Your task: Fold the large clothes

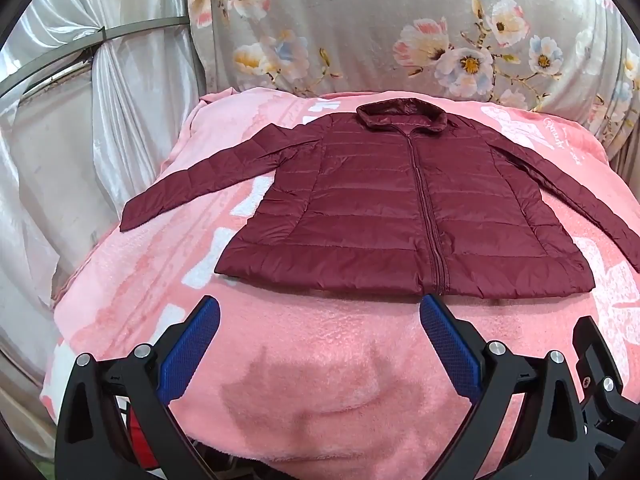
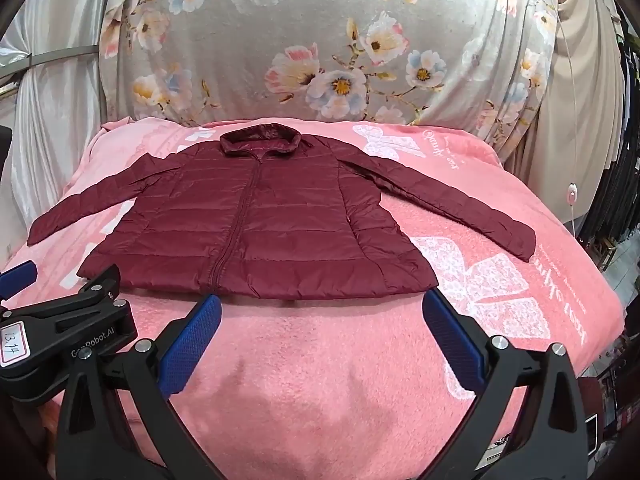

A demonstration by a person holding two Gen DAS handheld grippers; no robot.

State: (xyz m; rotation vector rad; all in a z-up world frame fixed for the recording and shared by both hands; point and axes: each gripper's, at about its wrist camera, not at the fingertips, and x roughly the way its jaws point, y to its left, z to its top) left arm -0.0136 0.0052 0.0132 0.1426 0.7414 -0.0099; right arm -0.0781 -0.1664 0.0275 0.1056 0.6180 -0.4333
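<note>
Jaws of the left gripper are seen spread wide in the left wrist view, with nothing held between the blue pads; they hang above bare pink blanket, just short of the hem of the jacket. The dark red quilted jacket is laid flat and face up on the blanket, zipped, collar at the far side, both sleeves spread outward. Its left-hand sleeve is stretched toward the blanket's edge. Behind it a flowered cloth is hung, with a white curtain at the left.

From the right wrist view, the jaws of the right gripper are likewise released and empty, poised near the hem over the blanket. The jacket is shown lying in the middle, its right-hand sleeve angled across a white bow print. The left gripper is partly visible at the left edge, beside the hem corner
</note>
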